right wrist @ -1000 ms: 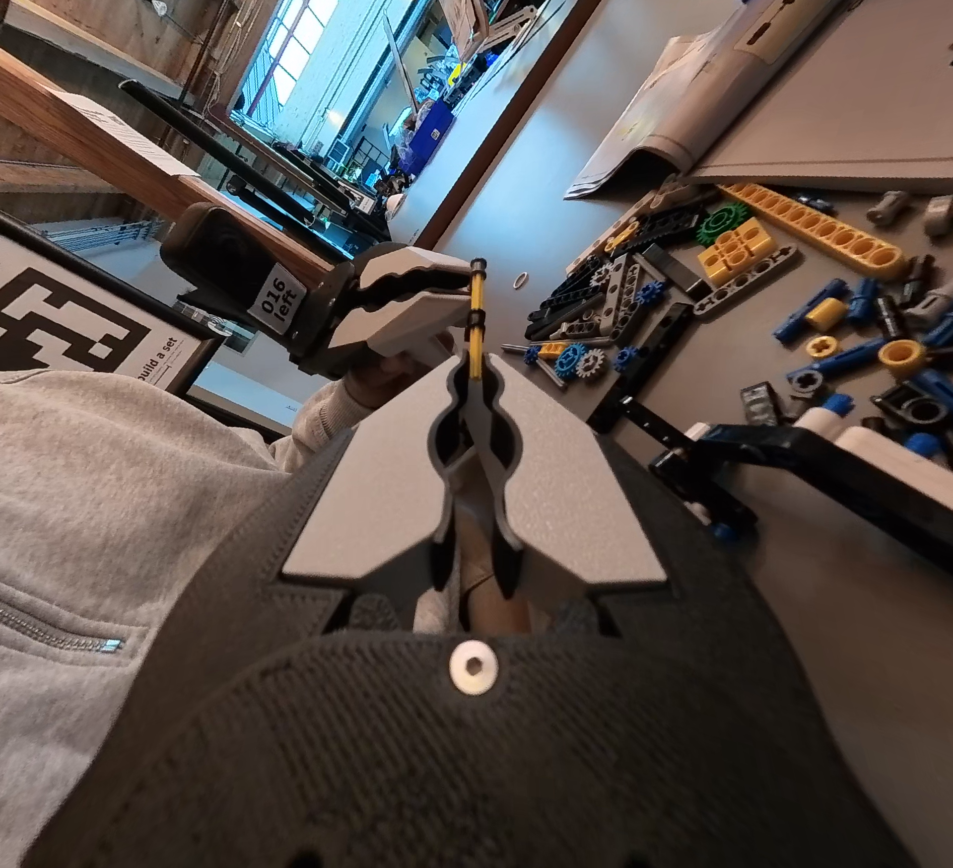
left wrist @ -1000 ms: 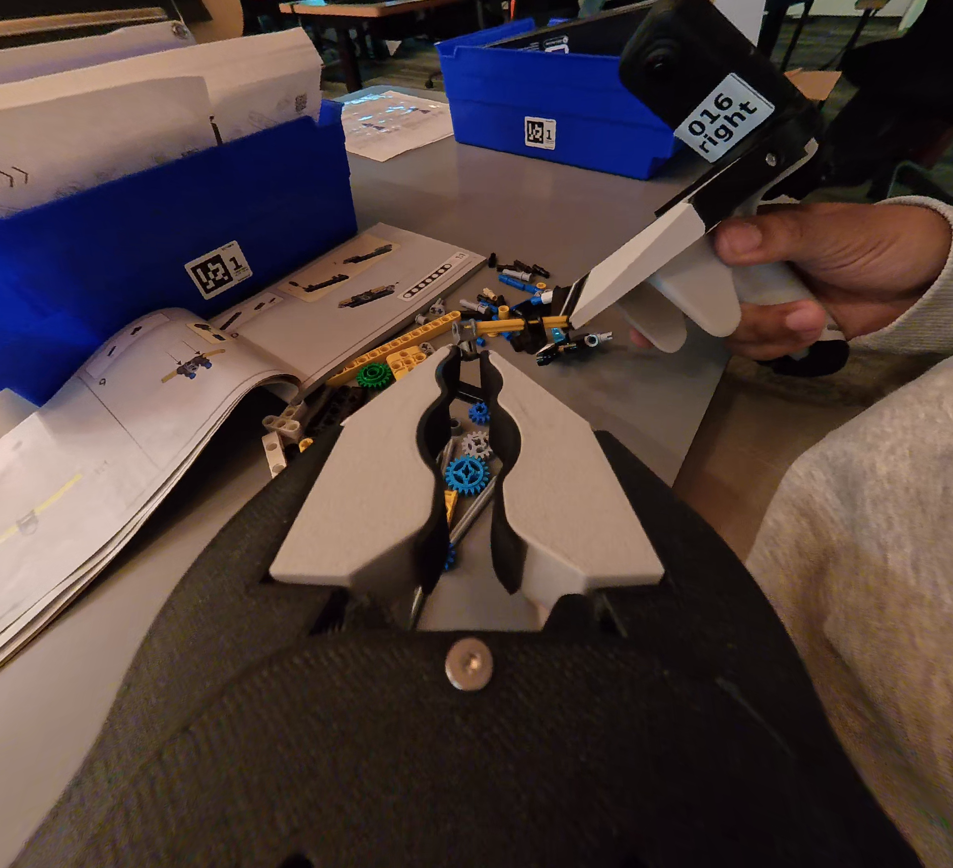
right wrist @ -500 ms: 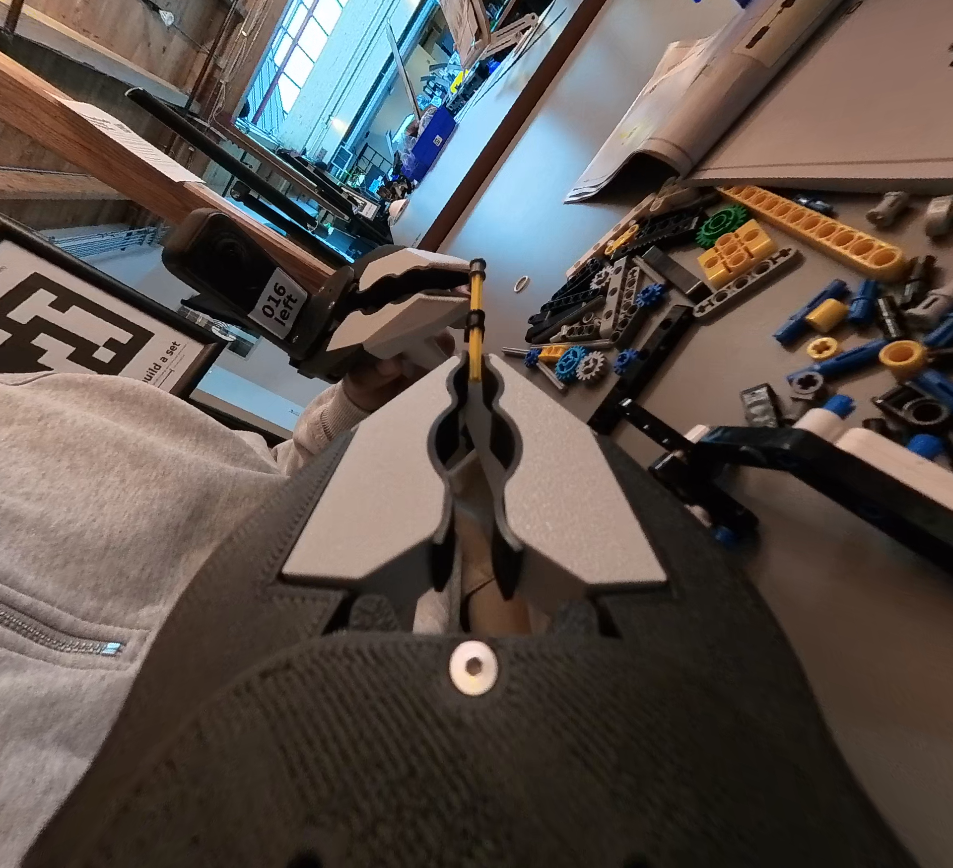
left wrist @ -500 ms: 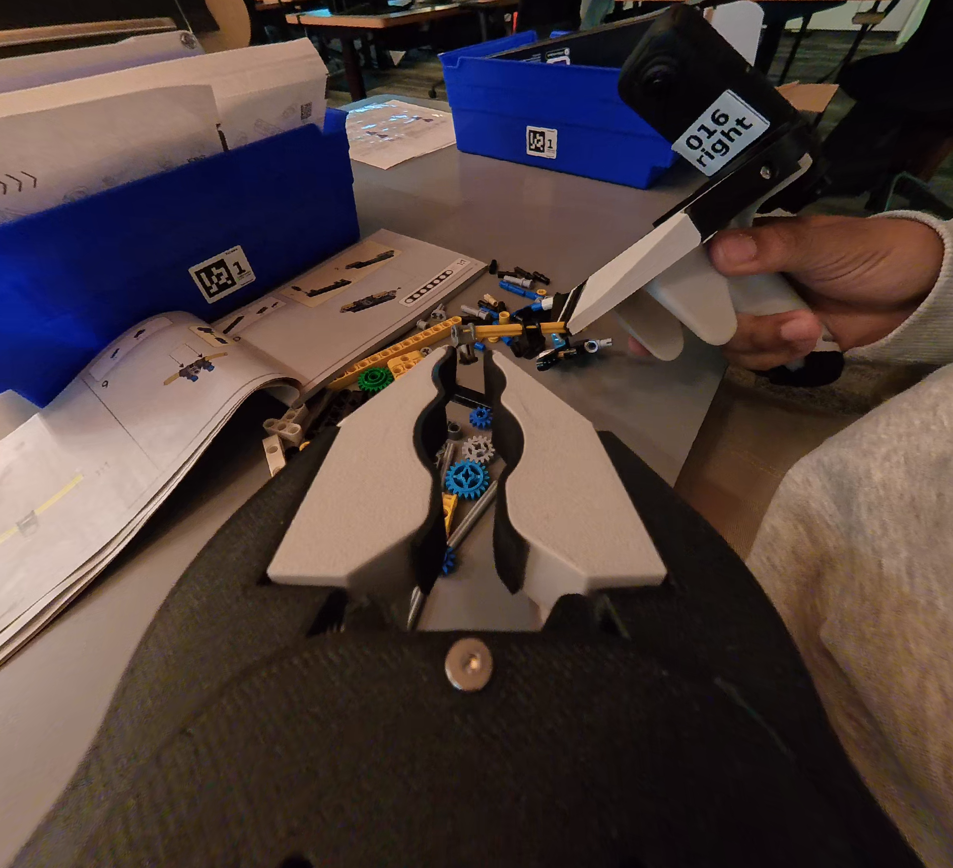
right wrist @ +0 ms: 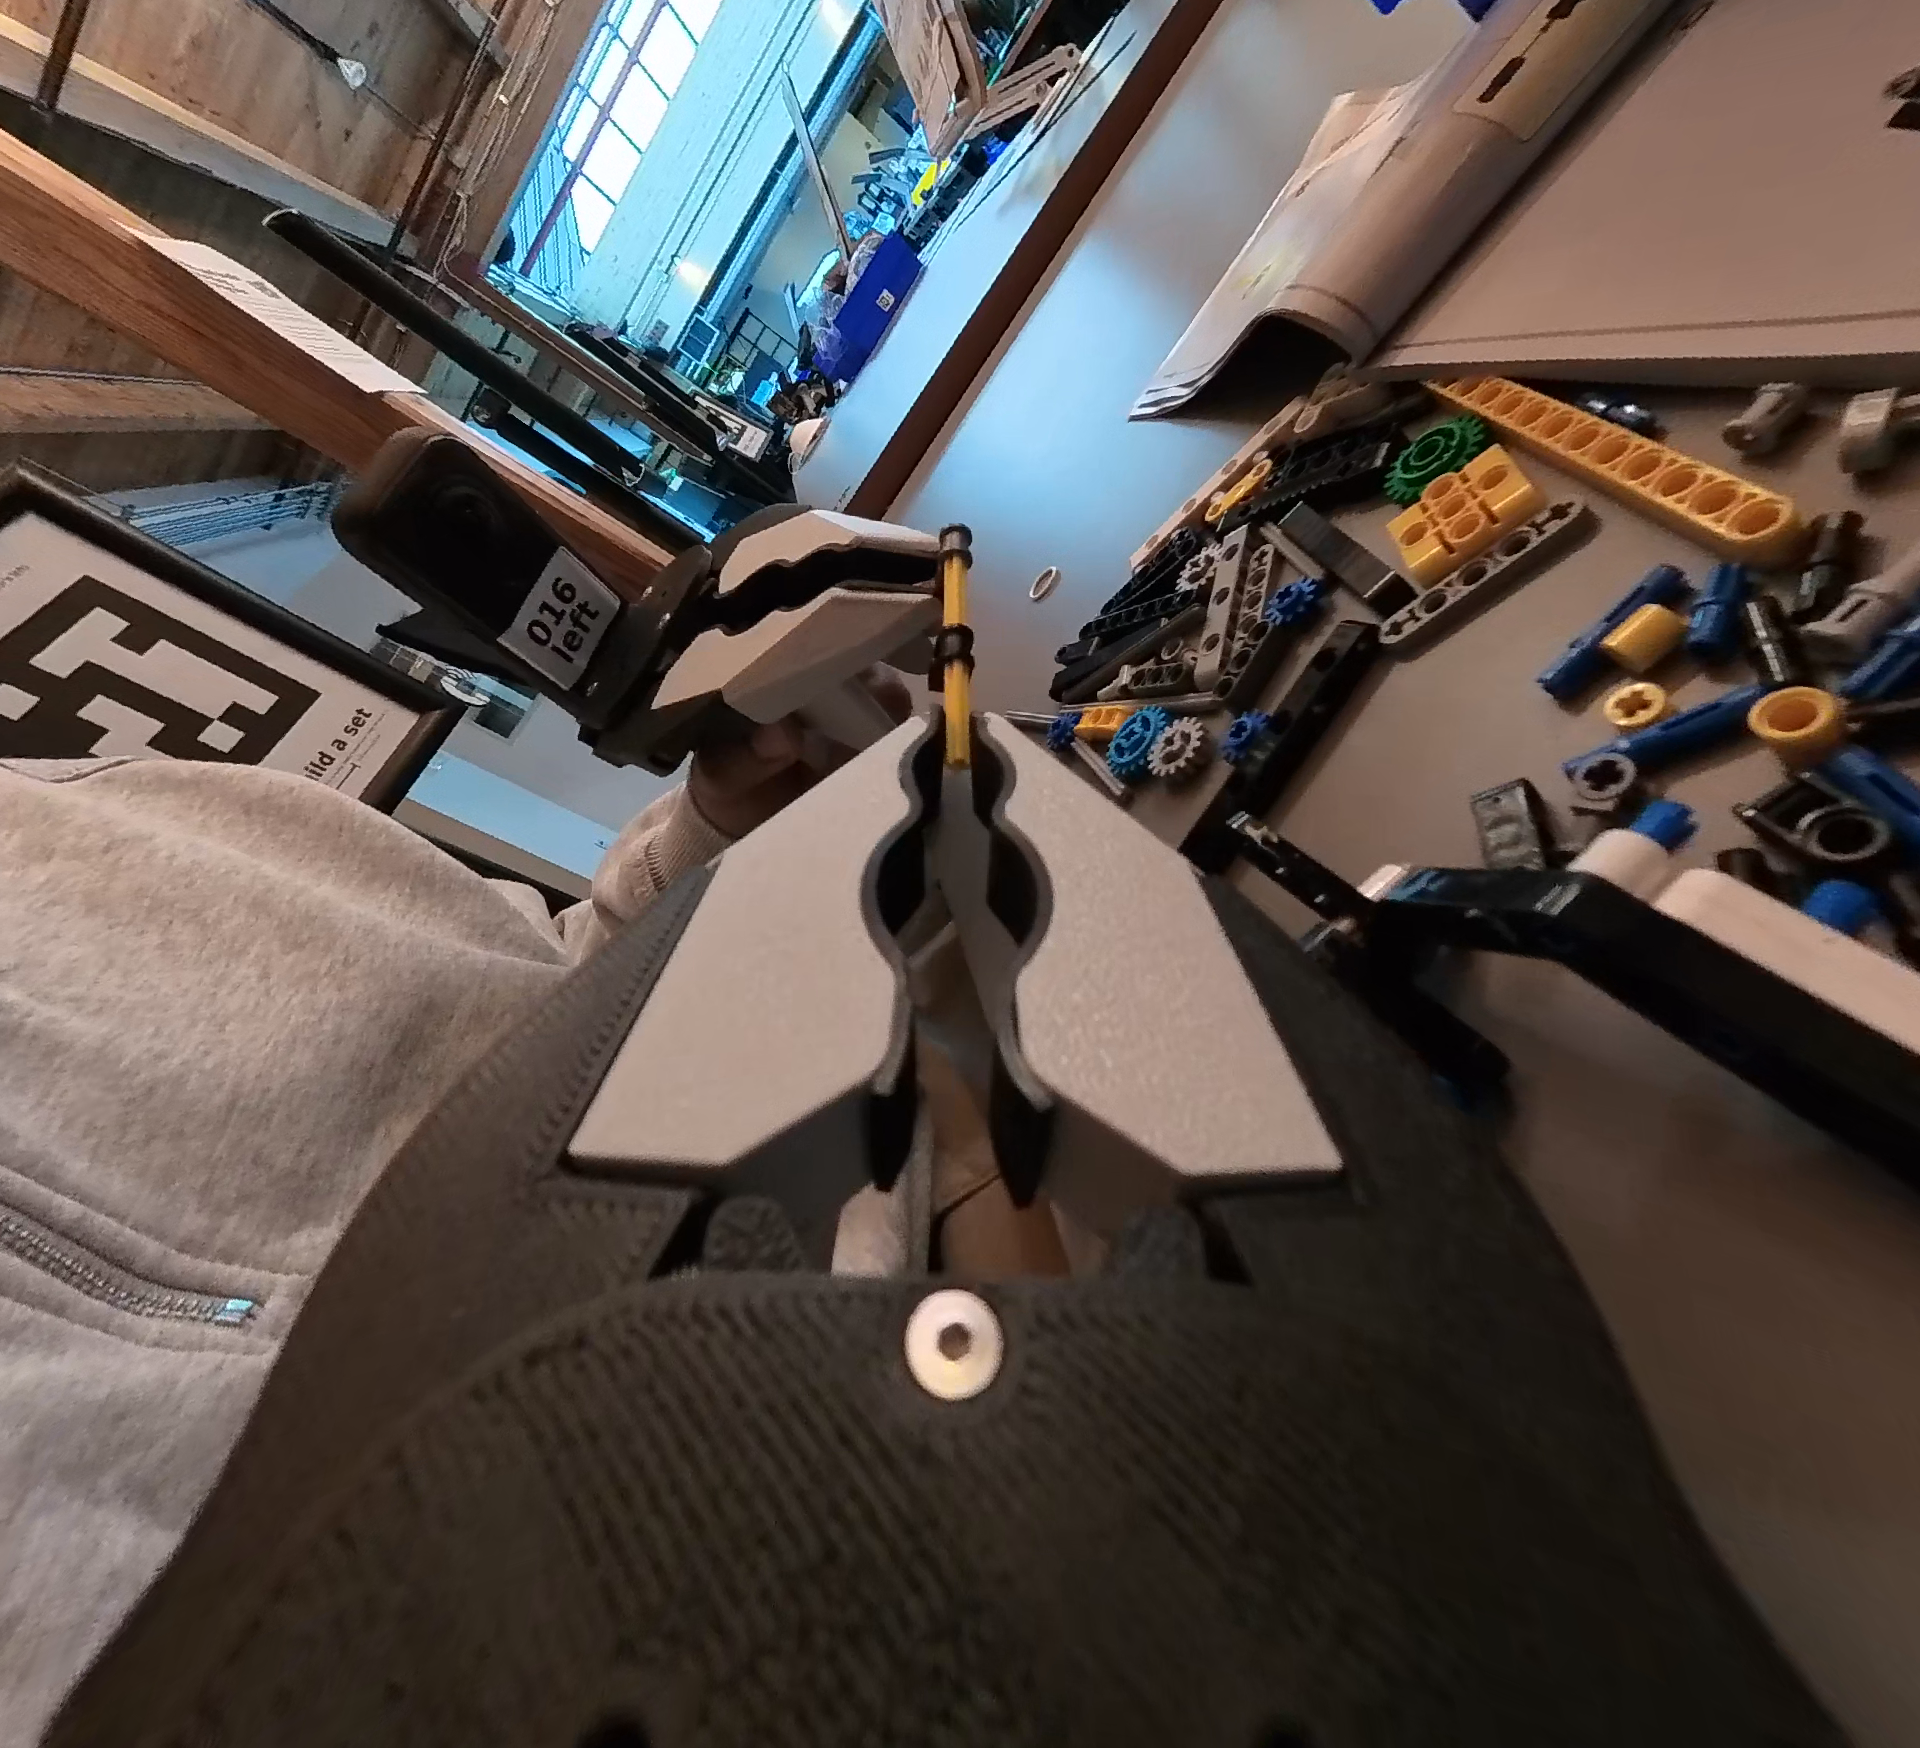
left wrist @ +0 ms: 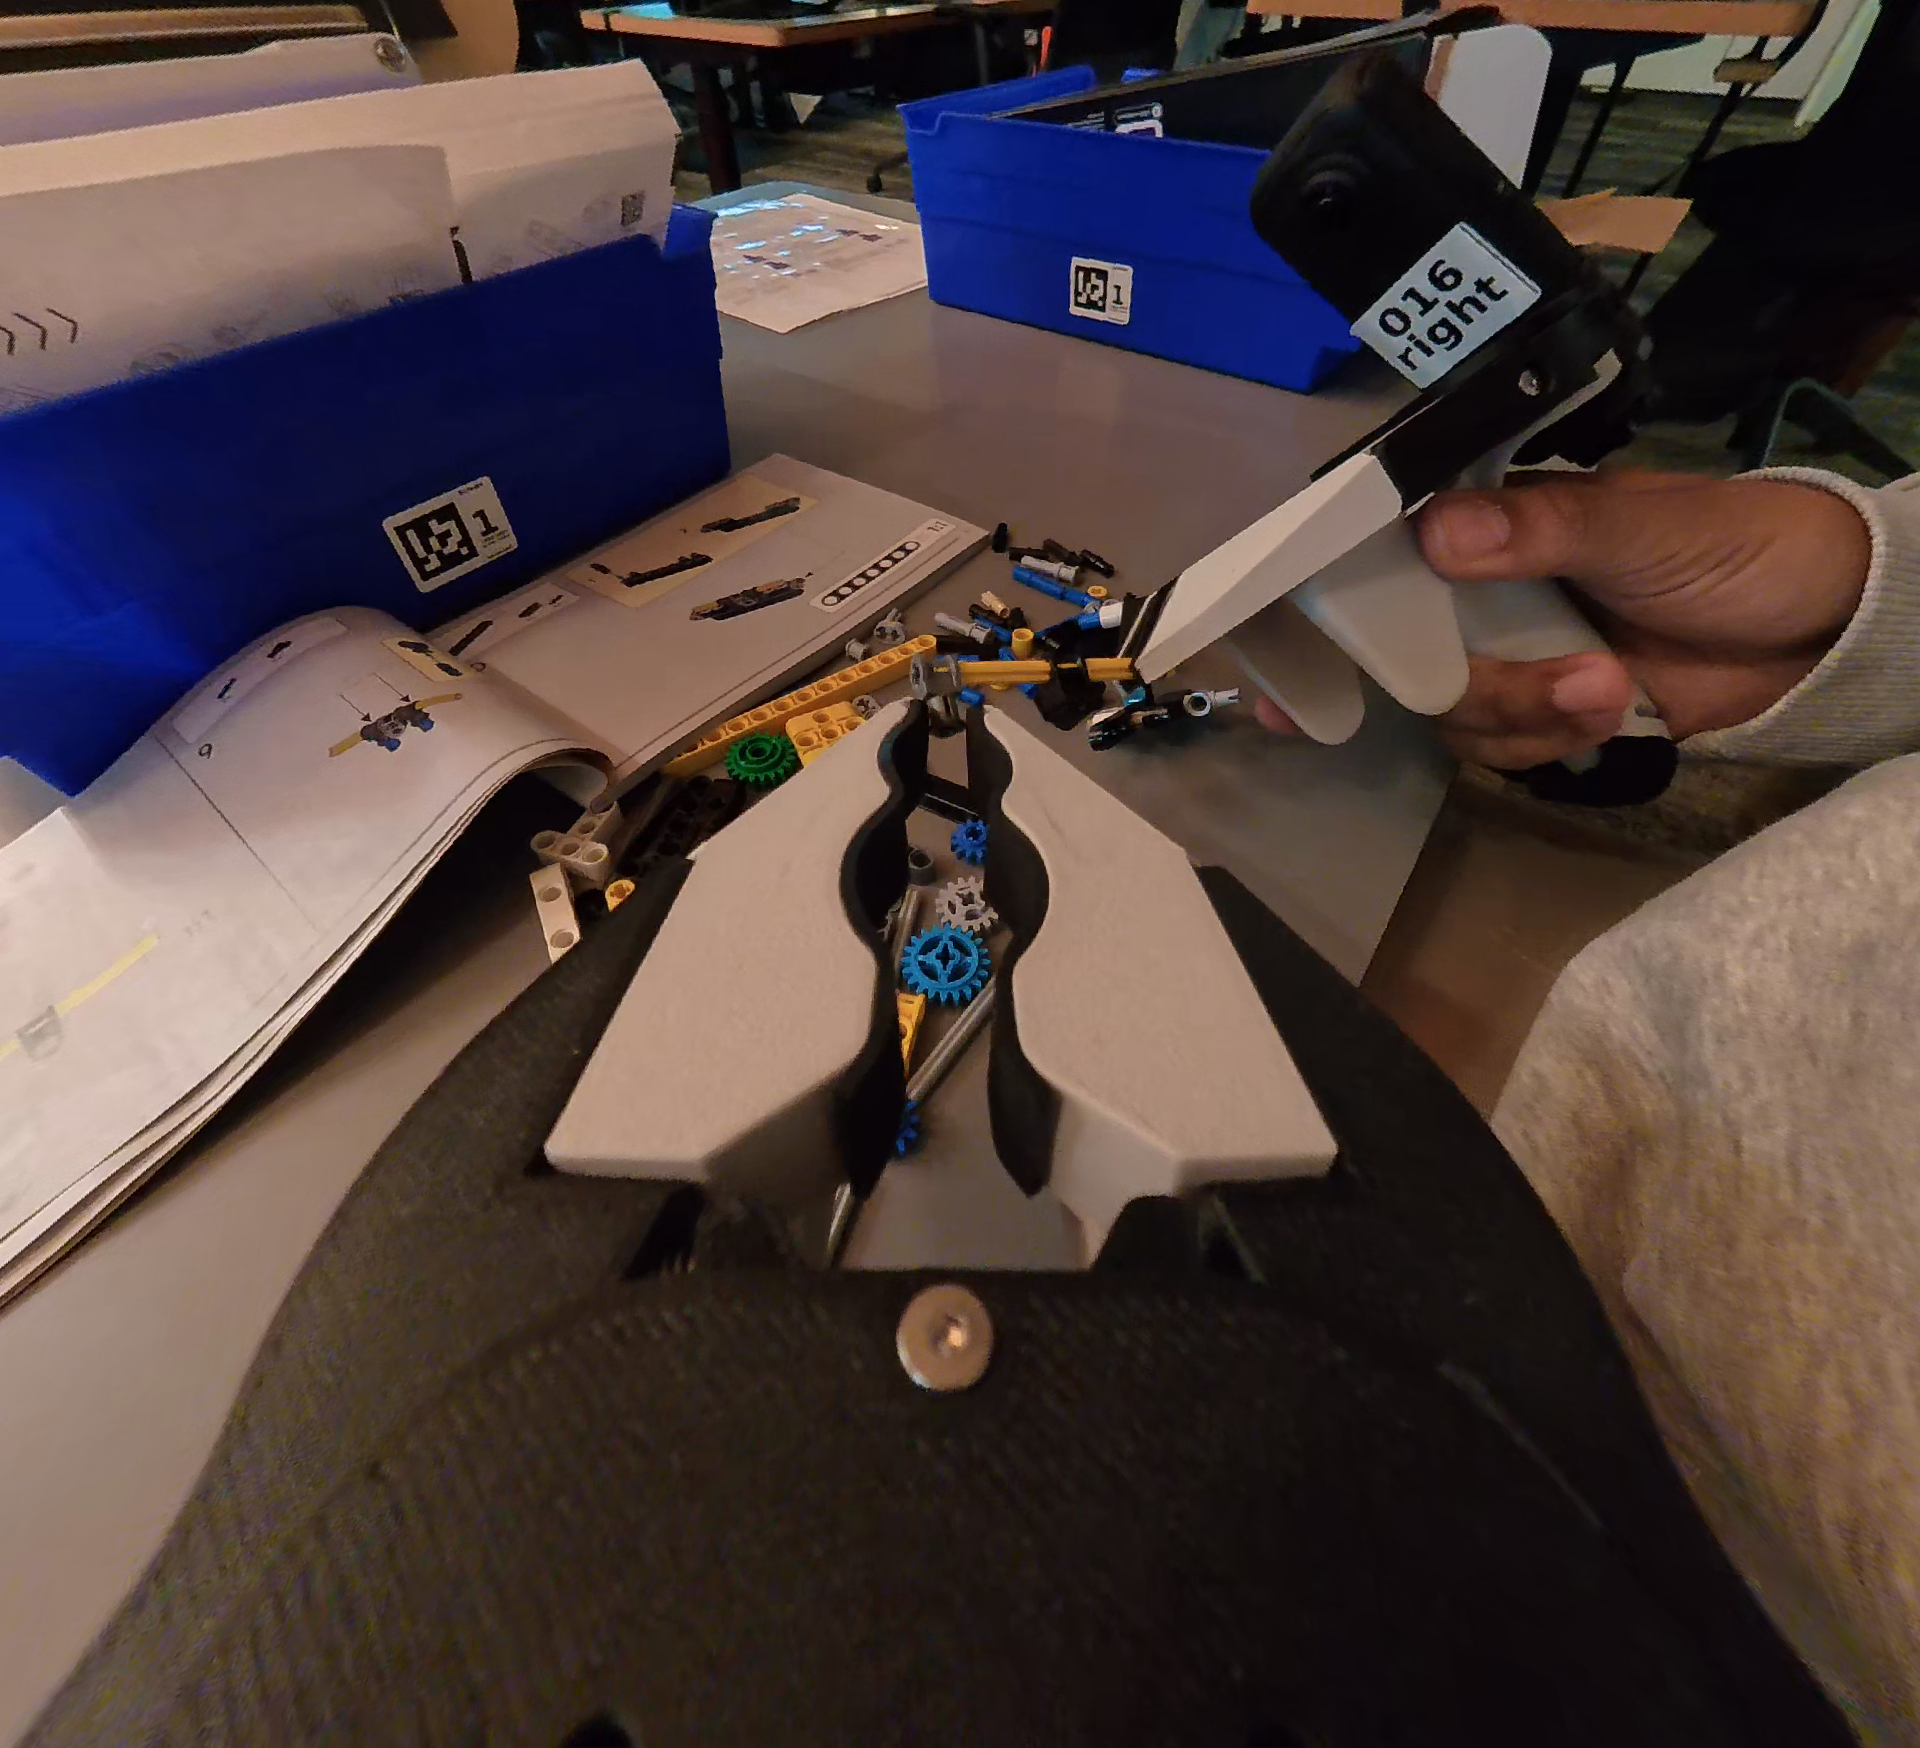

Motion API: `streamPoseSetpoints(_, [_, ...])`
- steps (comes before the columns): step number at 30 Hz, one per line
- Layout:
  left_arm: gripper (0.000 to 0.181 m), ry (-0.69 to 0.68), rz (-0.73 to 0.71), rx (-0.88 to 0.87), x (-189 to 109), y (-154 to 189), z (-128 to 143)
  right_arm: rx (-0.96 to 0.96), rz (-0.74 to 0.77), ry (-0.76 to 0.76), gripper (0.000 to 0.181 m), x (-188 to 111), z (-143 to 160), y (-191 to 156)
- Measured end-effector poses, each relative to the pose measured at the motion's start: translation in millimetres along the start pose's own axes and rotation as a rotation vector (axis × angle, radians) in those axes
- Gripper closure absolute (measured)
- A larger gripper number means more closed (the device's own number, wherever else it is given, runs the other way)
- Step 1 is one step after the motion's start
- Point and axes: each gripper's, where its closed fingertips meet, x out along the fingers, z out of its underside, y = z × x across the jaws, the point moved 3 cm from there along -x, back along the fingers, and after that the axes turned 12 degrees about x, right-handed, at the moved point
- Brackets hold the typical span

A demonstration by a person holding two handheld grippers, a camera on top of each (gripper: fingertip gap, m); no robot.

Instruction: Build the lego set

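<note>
Left wrist view: my left gripper (left wrist: 940, 711) pinches the grey end of a yellow axle (left wrist: 1023, 672), held above the table (left wrist: 1039, 410) — my right gripper (left wrist: 1132, 649) clamps its other end. Loose lego pieces (right wrist: 1558, 597) lie scattered near the open instruction booklet (left wrist: 343, 763), with a blue bin (left wrist: 312, 472) to the far left.

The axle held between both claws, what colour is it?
Yellow axle, carrying a black bush; clearest in the right wrist view.

Each wrist camera looks forward along its own grey two-finger gripper, close above the grey table (left wrist: 1039, 410), facing the other; both views share the thin yellow axle (left wrist: 1023, 672) (right wrist: 957, 649) and scattered plastic pieces (right wrist: 1538, 576).
</note>
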Motion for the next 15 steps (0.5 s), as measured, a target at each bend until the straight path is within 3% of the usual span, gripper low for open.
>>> streamPoseSetpoints(15, [0.177, -0.036, 0.013, -0.011, 1.7, 1.4, 3.3, -0.082, 0.068, 0.011, 0.179, -1.6, -2.3, 2.9])
